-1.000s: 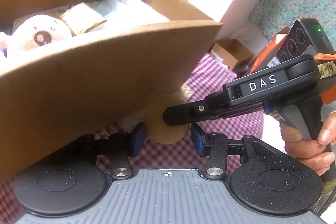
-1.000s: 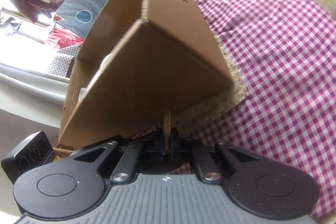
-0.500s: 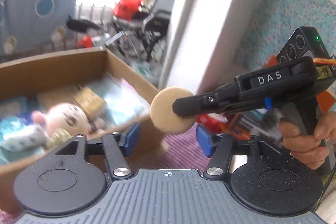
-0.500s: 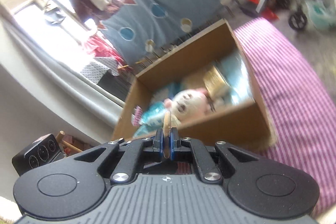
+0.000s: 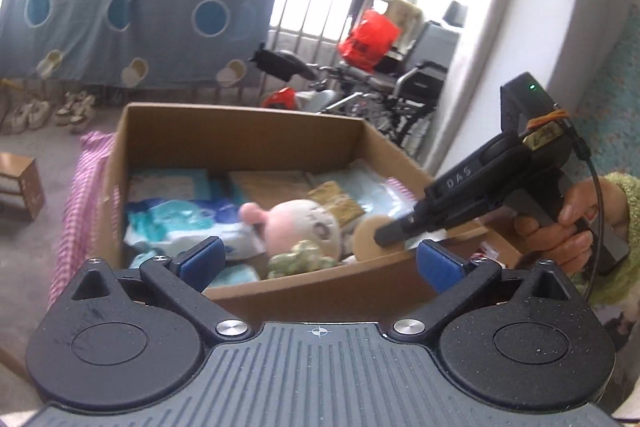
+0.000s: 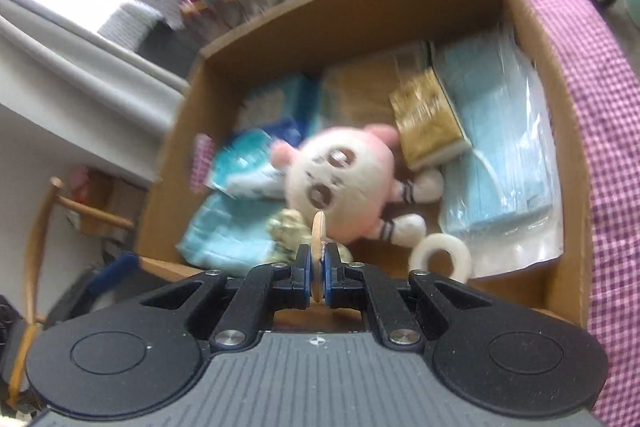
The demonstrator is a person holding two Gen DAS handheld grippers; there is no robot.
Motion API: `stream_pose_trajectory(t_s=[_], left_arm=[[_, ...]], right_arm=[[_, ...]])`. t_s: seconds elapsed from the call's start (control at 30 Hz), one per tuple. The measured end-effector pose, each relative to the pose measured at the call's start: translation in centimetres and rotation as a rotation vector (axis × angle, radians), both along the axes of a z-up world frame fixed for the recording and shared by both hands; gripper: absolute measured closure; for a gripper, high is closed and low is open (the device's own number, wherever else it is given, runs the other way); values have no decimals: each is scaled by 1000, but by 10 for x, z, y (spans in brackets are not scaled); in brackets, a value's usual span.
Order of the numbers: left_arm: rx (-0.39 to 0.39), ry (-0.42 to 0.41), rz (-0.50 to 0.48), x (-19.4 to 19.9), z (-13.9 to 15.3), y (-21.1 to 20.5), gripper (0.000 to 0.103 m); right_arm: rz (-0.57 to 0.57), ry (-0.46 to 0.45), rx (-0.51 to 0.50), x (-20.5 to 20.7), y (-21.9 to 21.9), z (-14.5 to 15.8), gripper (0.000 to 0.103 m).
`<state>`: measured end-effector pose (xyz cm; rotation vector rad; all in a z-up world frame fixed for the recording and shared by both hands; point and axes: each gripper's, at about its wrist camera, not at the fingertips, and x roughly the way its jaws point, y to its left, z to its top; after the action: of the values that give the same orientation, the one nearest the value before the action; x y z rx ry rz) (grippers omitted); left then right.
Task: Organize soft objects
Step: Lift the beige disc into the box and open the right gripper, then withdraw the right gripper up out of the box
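Here your right gripper (image 6: 319,277) is clamped on a thin tan round pad (image 6: 319,235), held on edge above the near wall of the open cardboard box (image 5: 240,131). Seen from the left wrist, the pad (image 5: 366,239) shows its flat face, so its disc stands upright with one face toward your left side. Your left gripper (image 5: 320,263) is spread wide with nothing between its blue pads (image 5: 200,259), just short of the box's near rim.

Inside, free room is scarce: a pink-and-cream plush toy (image 6: 340,183) lies in the middle, a clear pack of blue masks (image 6: 504,167) runs along the right wall, a gold packet (image 6: 428,119) leans by the toy's head, and blue tissue packs (image 6: 224,231) fill the left. A white ring (image 6: 440,253) sits in the near right part, with bare cardboard floor beside it.

The box rests on a purple checked cloth (image 6: 592,75). Beyond it hang a blue sheet with circles (image 5: 120,15) and a barred window (image 5: 316,7).
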<state>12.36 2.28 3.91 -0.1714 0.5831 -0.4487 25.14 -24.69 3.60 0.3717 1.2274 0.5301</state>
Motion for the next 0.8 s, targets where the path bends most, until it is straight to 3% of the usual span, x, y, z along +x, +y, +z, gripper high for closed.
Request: stream_pose_trajectory(t_s=[0.2, 0.37, 0.5, 0.63, 0.8], left_arm=[[-26, 35, 43, 5, -9, 21, 1], [-22, 36, 39, 9, -14, 23, 1], [-28, 39, 20, 13, -16, 24, 1], [-23, 37, 15, 13, -18, 23, 1], [-30, 34, 18, 10, -16, 27, 1]], right_arm=[[98, 165, -130, 29, 25, -32, 96], [147, 240, -219, 41, 40, -44, 94], [141, 249, -249, 43, 40, -43, 90], [109, 214, -247, 43, 30, -29, 77], [67, 175, -243, 46, 20, -21, 76]])
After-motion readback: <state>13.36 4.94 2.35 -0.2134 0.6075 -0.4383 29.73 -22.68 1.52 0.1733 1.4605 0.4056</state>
